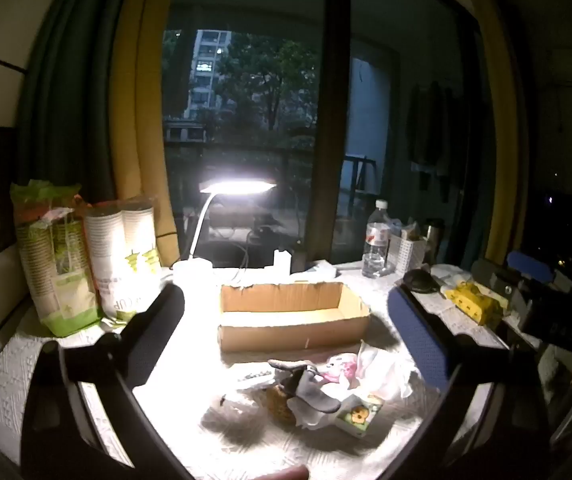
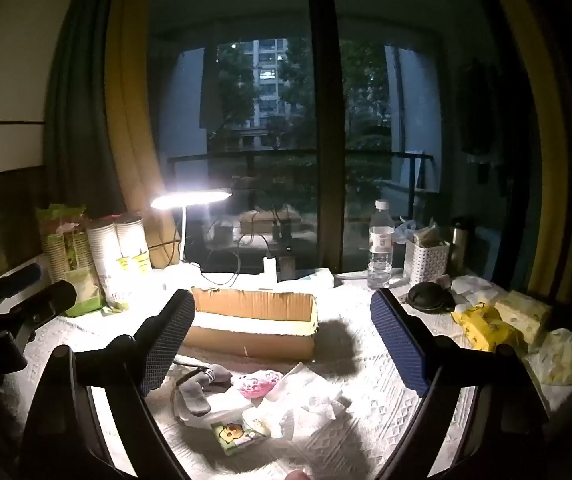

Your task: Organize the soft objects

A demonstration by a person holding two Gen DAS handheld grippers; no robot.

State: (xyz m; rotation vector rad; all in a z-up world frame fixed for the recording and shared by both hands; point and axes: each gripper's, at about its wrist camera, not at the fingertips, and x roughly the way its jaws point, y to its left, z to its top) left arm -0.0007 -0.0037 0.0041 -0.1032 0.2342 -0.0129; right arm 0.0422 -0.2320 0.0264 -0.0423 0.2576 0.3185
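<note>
A heap of soft things lies on the white cloth: a grey sock (image 1: 309, 390) (image 2: 196, 390), a pink-printed pouch (image 1: 339, 366) (image 2: 256, 383), crumpled white tissue (image 1: 381, 372) (image 2: 313, 404), a small tissue pack with a cartoon print (image 1: 359, 416) (image 2: 236, 436) and a grey fluffy tuft (image 1: 232, 418). Behind the heap stands a shallow cardboard box (image 1: 291, 318) (image 2: 252, 324) with nothing visible inside. My left gripper (image 1: 286, 316) hovers open above and short of the heap. My right gripper (image 2: 282, 330) is open too, with nothing between its fingers; it also shows at the right edge of the left wrist view.
A lit desk lamp (image 1: 238, 188) (image 2: 190, 200) stands behind the box. Sleeves of paper cups (image 1: 122, 256) (image 2: 122, 256) stand left. A water bottle (image 1: 375, 240) (image 2: 379, 246), a white basket (image 2: 425, 262), a black round case (image 2: 429, 296) and yellow packs (image 2: 481, 326) crowd the right side.
</note>
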